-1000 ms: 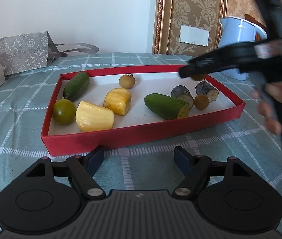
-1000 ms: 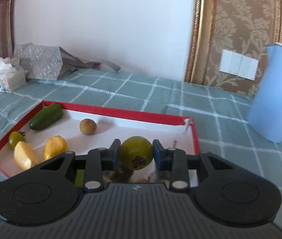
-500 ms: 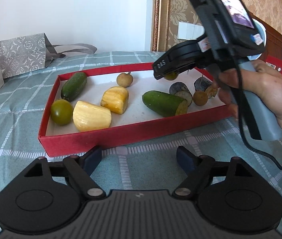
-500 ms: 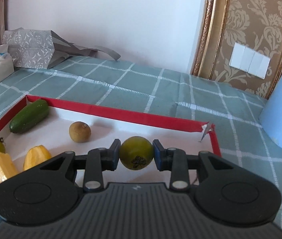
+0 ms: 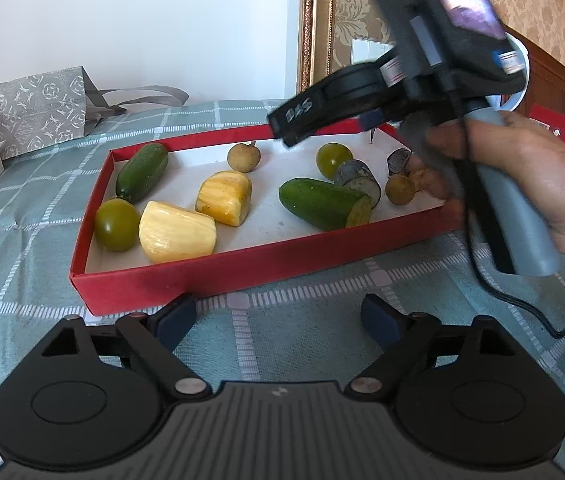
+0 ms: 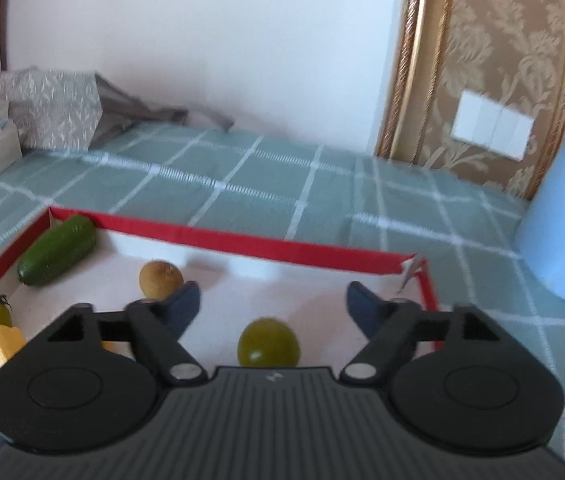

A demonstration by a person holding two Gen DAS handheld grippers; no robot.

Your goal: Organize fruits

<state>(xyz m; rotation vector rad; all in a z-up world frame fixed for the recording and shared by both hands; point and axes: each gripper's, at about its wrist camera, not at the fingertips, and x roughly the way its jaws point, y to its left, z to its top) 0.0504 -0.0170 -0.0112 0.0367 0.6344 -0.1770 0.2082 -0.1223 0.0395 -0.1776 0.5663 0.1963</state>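
Green tomato [image 6: 268,342] lies half hidden behind the spread right tool [image 6: 273,310].

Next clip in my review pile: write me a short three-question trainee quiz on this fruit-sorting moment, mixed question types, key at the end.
1. True or false: the right gripper is clamped on the green tomato.
2. How many cucumber pieces lie in the red tray? A) one B) two C) four
3. Fill in: the left gripper hovers over the ____ tablecloth, outside the tray.

Key: 1 false, jaws open and the tomato lies on the tray floor; 2 B; 3 checked.
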